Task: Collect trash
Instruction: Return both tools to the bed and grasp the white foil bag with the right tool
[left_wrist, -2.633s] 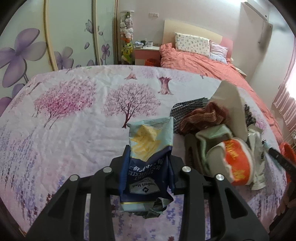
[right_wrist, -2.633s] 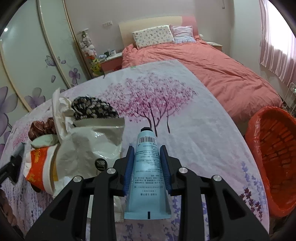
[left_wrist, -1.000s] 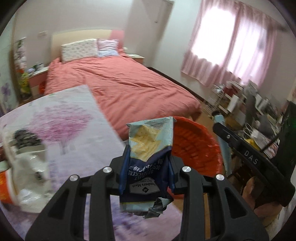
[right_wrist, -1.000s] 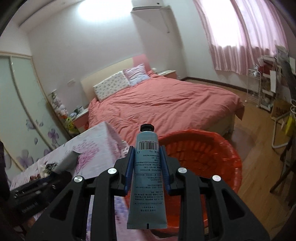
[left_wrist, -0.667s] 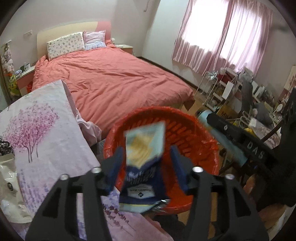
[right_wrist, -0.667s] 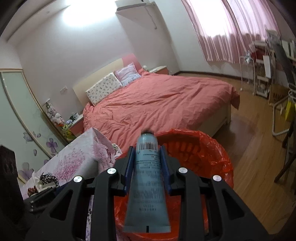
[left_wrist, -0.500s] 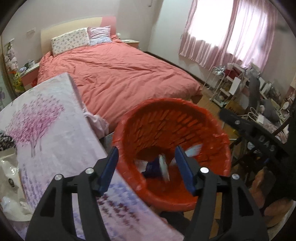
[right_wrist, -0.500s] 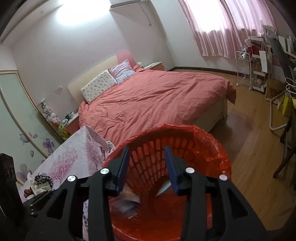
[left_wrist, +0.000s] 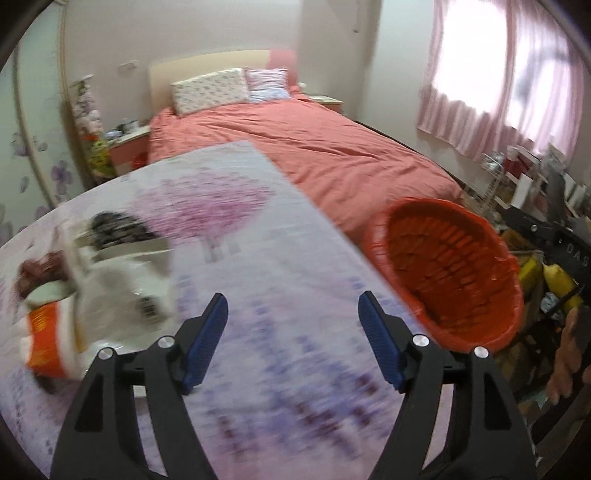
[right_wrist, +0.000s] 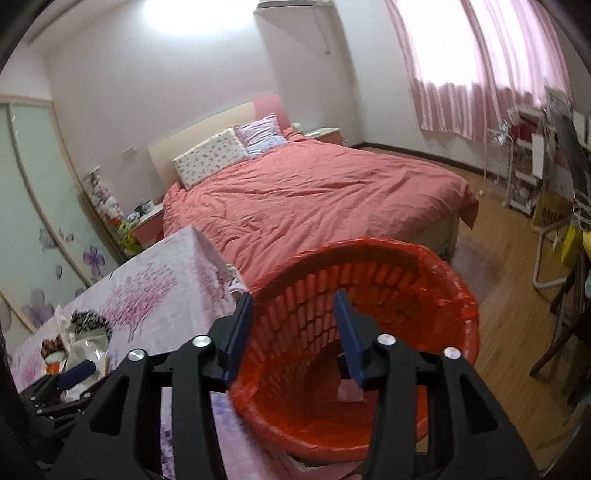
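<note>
Orange-red plastic fills the right side of the left wrist view: the lined basket (left_wrist: 443, 273) stands on the floor just beside the desk (left_wrist: 280, 280), which is draped in a blossom-print cloth. The left tool (left_wrist: 293, 339) is seen with its jaws opening and nothing between them; the blue snack bag held a second ago has been released and is gone from the jaws, and this view, much blurred, now faces the desk rather than the basket mouth. The remaining trash pile (left_wrist: 92, 291), with a white bag and an orange cup, is left at the desk's left edge.

In the right wrist view the right tool (right_wrist: 295, 328) is held over the basket (right_wrist: 454, 306), its jaws opening and empty; the pale blue tube gripped earlier has been dropped. A pale scrap (right_wrist: 349, 391) is visible low inside the basket, though which item it is cannot be told. The trash pile (right_wrist: 81, 339) is seen far left.

Both drops are judged complete; a return to the pile is likely called for.
</note>
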